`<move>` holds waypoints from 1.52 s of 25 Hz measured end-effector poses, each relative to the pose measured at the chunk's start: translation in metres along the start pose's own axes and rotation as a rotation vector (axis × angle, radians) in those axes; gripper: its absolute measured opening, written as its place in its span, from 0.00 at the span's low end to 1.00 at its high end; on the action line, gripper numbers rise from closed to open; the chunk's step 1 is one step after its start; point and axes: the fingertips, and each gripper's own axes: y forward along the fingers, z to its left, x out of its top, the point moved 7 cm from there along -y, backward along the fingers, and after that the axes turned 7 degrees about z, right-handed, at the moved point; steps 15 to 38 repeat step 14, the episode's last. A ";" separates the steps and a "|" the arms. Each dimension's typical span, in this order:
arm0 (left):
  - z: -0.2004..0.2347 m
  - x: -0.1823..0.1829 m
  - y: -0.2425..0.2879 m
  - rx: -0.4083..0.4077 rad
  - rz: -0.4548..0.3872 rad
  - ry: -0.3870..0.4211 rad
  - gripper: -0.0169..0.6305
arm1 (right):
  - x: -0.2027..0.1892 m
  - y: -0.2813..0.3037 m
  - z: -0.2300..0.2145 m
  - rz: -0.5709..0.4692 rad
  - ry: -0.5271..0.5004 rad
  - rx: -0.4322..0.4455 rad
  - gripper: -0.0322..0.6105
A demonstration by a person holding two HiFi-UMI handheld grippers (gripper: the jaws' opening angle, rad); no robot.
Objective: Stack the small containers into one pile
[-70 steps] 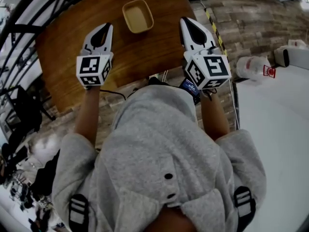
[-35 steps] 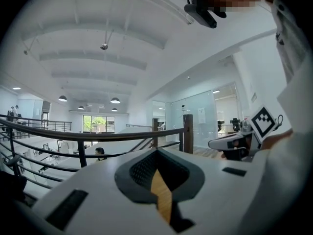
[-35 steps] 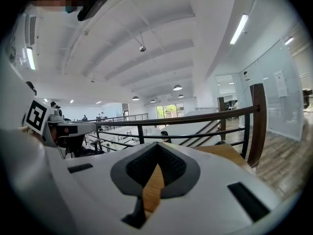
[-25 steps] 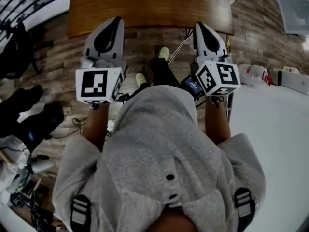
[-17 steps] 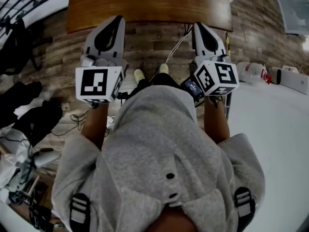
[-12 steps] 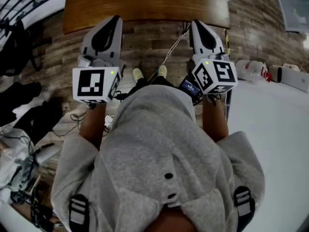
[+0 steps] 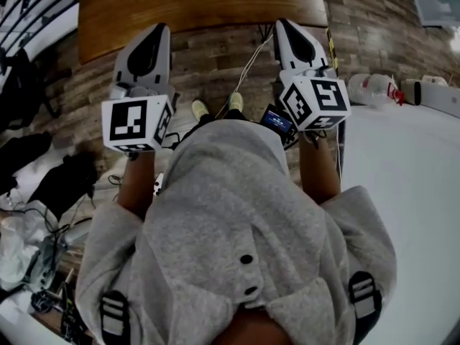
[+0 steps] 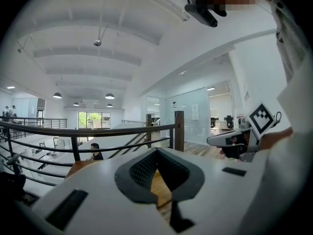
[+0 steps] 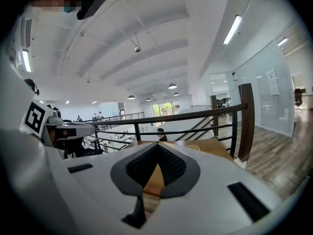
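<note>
Small tan container (image 9: 194,148) — upright on the wooden table (image 9: 217,149), only partly visible

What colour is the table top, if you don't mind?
The table is brown wood; head view.

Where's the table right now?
The table runs along the head view's top edge, where the tips of the left gripper and right gripper meet its near edge.

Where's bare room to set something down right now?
The near strip of the brown wooden table top is bare, just beyond the left gripper and right gripper. The white floor on the right is open below the pale plastic jug. The left floor is crowded with black bags and cables.
</note>
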 end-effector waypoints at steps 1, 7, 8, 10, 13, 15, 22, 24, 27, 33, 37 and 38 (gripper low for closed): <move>-0.003 0.001 0.001 -0.002 -0.002 0.001 0.05 | 0.000 -0.002 -0.002 -0.003 -0.001 -0.001 0.07; -0.016 0.003 0.001 -0.014 -0.009 0.008 0.05 | 0.001 -0.012 -0.009 -0.020 -0.005 -0.009 0.07; -0.017 0.003 0.001 -0.015 -0.008 0.007 0.05 | 0.001 -0.013 -0.010 -0.020 -0.007 -0.007 0.07; -0.018 0.005 0.004 -0.018 -0.008 0.008 0.05 | 0.003 -0.012 -0.010 -0.019 -0.012 -0.003 0.07; -0.016 0.007 0.007 -0.025 -0.009 0.014 0.05 | 0.005 -0.011 -0.009 -0.019 -0.014 -0.005 0.07; -0.015 0.007 0.007 -0.027 -0.009 0.015 0.05 | 0.005 -0.010 -0.007 -0.019 -0.014 -0.007 0.07; -0.015 0.007 0.007 -0.027 -0.009 0.015 0.05 | 0.005 -0.010 -0.007 -0.019 -0.014 -0.007 0.07; -0.015 0.007 0.007 -0.027 -0.009 0.015 0.05 | 0.005 -0.010 -0.007 -0.019 -0.014 -0.007 0.07; -0.015 0.007 0.007 -0.027 -0.009 0.015 0.05 | 0.005 -0.010 -0.007 -0.019 -0.014 -0.007 0.07; -0.015 0.007 0.007 -0.027 -0.009 0.015 0.05 | 0.005 -0.010 -0.007 -0.019 -0.014 -0.007 0.07; -0.015 0.007 0.007 -0.027 -0.009 0.015 0.05 | 0.005 -0.010 -0.007 -0.019 -0.014 -0.007 0.07; -0.015 0.007 0.007 -0.027 -0.009 0.015 0.05 | 0.005 -0.010 -0.007 -0.019 -0.014 -0.007 0.07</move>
